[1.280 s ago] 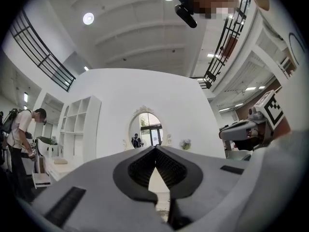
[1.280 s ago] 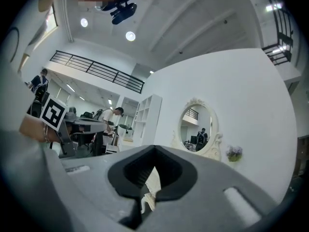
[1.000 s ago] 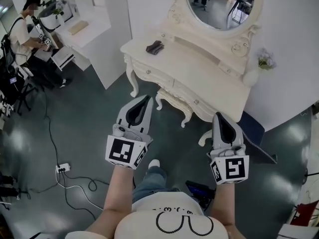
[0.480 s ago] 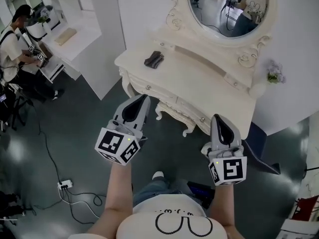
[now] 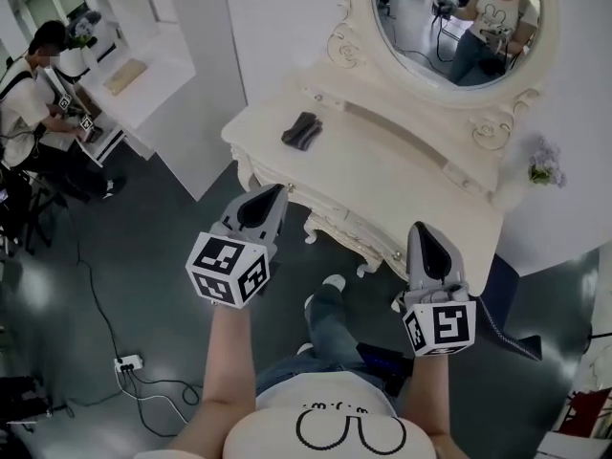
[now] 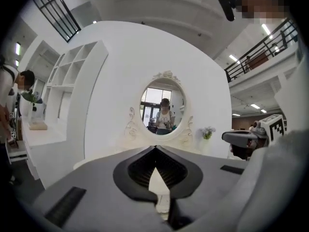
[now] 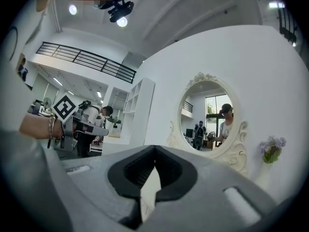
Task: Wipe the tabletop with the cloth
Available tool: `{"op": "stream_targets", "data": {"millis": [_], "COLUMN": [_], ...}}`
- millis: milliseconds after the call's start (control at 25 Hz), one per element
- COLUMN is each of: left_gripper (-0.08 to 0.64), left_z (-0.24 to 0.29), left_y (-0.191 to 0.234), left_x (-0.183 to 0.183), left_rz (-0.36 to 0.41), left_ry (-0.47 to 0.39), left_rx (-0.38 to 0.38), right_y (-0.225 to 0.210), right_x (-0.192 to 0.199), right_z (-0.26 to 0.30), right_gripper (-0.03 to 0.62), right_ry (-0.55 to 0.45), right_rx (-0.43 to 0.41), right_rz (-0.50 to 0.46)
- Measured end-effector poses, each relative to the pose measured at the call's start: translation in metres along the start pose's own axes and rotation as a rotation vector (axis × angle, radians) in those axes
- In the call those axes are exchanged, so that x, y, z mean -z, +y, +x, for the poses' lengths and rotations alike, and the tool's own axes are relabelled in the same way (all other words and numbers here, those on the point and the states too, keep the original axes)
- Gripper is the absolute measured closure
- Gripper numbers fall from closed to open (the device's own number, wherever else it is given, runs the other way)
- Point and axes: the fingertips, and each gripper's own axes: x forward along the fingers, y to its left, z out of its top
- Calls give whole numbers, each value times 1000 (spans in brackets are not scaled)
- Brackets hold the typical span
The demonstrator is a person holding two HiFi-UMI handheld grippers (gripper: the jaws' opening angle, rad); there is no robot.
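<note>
The dark cloth [image 5: 302, 130] lies on the table [image 5: 382, 175] at its left end, lengthwise toward the mirror, straight ahead of the nearer left gripper [image 5: 275, 193]. The right gripper [image 5: 422, 229] is well apart. Both are clenched and empty.

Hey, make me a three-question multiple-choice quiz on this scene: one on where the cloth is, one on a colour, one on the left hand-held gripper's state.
1. Where does the dark cloth lie?
A in a bucket
B on the dressing table, near its left end in the head view
C on a chair

2. What colour is the dressing table?
A white
B black
C red

3. The jaws of the left hand-held gripper are:
A wide open
B shut on the cloth
C shut, holding nothing

Answers: 1 B, the head view shows it on the tabletop. 2 A, top and legs are white. 3 C, the left gripper view shows the tips meeting with nothing between.
</note>
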Motion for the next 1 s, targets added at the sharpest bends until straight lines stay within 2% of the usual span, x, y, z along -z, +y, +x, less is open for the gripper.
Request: {"op": "stream_targets", "data": {"millis": [280, 520, 800, 1000], "left_gripper": [561, 561, 543, 537], "left_z": [75, 144, 227, 262], "left_y": [48, 84, 122, 151], "left_x": [-12, -22, -6, 6], "left_rz": [77, 115, 100, 92], "left_ry": [-32, -75, 43, 93], "left_rx": [-51, -38, -30, -93], "right_y": [-36, -71, -114, -139], "right_x": [15, 34, 68, 81], "right_z": [90, 161, 224, 253], "right_gripper": [596, 597, 596, 595], "right_ry": [-2, 27, 86, 92], "right_rx": [3, -1, 18, 32], "right_rz": [30, 66, 122, 146]}}
